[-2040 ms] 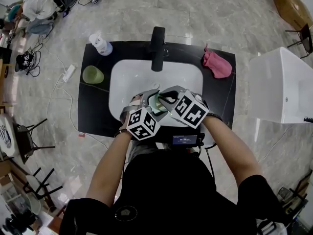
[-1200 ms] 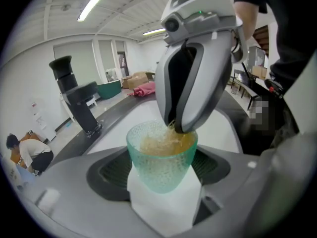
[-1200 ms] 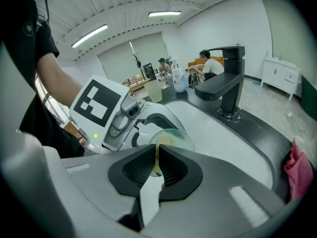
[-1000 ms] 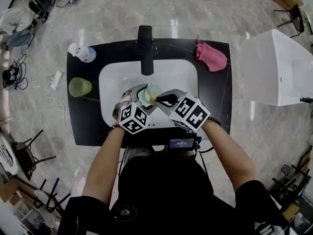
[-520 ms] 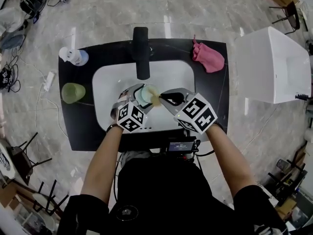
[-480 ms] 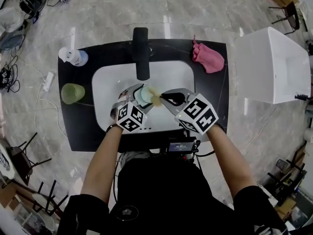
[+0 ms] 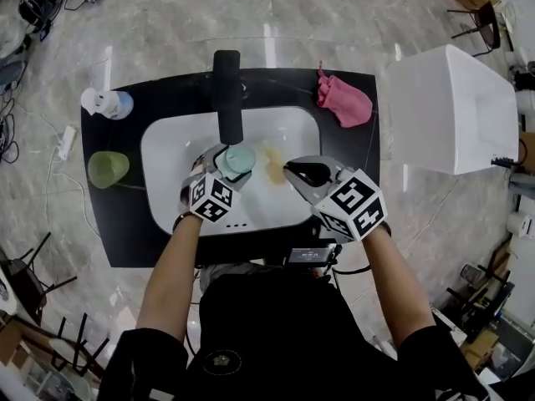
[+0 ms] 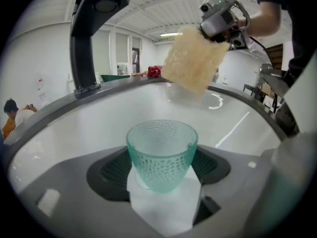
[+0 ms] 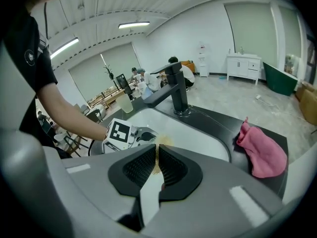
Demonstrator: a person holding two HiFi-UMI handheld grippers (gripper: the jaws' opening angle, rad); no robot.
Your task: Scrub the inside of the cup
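Both are gripping: left gripper [image 7: 227, 167] wide on cup [image 8: 161, 155], right gripper [image 7: 294, 172] pinching sponge [image 8: 193, 58]. Sponge is hovering outside the cup; scrubbing is likely remaining.

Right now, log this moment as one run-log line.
left gripper: shut on cup | right gripper: shut on sponge | sponge: outside cup, over sink

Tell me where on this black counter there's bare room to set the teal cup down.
Bare counter runs right of the basin, in front of the pink cloth; another bare stretch lies at the front left corner, in front of the green cup. The back left holds a white bottle. Mid-basin is crowded: faucet, teal cup, sponge.
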